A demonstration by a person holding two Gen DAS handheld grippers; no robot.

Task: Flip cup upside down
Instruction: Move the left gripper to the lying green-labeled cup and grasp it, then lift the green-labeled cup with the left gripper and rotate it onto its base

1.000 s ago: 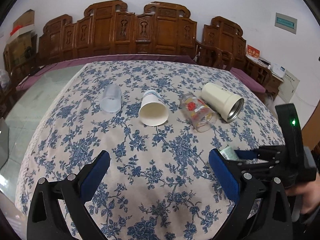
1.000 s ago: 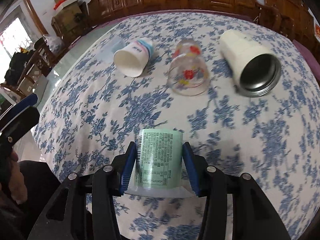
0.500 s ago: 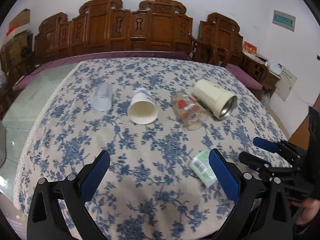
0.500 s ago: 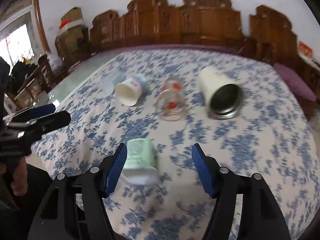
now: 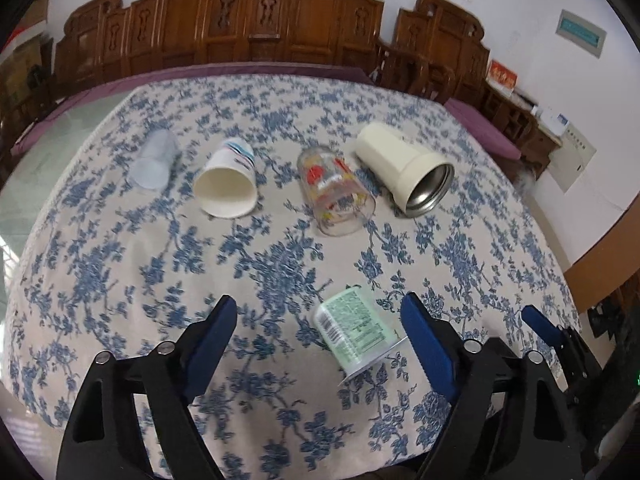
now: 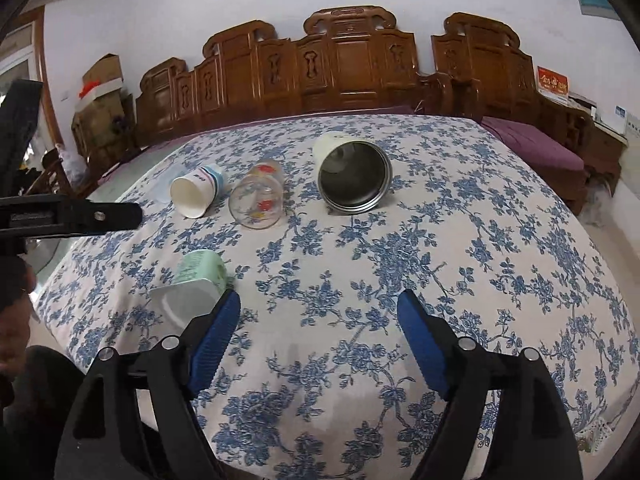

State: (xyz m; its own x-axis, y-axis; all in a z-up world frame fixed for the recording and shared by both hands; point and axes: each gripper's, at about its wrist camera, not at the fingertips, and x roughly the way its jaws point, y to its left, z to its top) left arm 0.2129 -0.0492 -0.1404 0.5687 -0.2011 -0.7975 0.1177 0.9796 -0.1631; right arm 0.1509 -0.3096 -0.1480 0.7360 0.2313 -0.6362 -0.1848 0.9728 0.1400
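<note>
A green labelled cup lies on its side on the blue floral tablecloth, between my left gripper's fingers and near the right one. In the right wrist view the green cup lies left of my right gripper, white mouth toward the camera. My left gripper is open and empty. My right gripper is open and empty, over bare cloth. Its blue finger also shows at the right of the left wrist view.
Farther back lie, left to right, a clear plastic cup, a white paper cup, a printed glass and a cream steel-lined tumbler, all on their sides. Carved wooden chairs stand behind the table. The table's near edge is just below both grippers.
My right gripper opened and let go of the green cup, which now lies on the cloth. The right gripper pulled back and to the right. The left gripper shifted toward the cup.
</note>
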